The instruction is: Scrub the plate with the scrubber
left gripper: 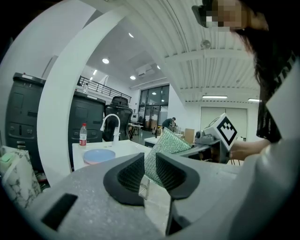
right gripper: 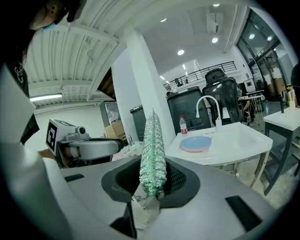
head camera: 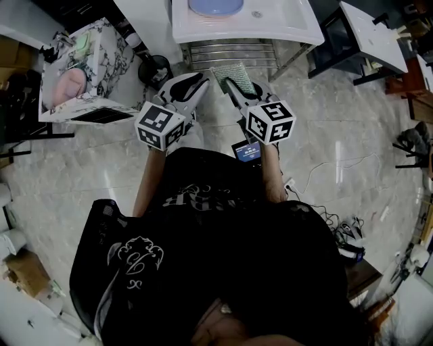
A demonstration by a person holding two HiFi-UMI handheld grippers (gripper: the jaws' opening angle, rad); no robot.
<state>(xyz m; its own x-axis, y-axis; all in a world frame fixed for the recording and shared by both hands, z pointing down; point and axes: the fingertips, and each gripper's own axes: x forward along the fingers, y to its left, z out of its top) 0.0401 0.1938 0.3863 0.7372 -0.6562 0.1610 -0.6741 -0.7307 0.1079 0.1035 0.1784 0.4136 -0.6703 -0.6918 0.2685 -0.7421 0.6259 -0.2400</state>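
A pale blue plate (head camera: 215, 5) lies on the white sink table (head camera: 291, 27) ahead of me, beside a curved faucet (right gripper: 208, 105). My right gripper (head camera: 233, 84) is shut on a green mesh scrubber (head camera: 233, 76), which stands on edge between its pads (right gripper: 153, 154). That gripper (right gripper: 152, 180) hovers short of the table, well apart from the plate (right gripper: 196, 143). My left gripper (head camera: 196, 81) sits close beside it on the left, shut with nothing between its jaws (left gripper: 149, 164). Behind those jaws the scrubber (left gripper: 168, 143) and the plate (left gripper: 98, 155) show.
A red-capped bottle (right gripper: 183, 124) stands on the table behind the plate. A metal rack (head camera: 230, 51) sits under the sink. A marble-patterned box (head camera: 74, 74) stands at the left, dark desks (head camera: 369, 34) at the right. Cables (head camera: 325, 169) trail over the tiled floor.
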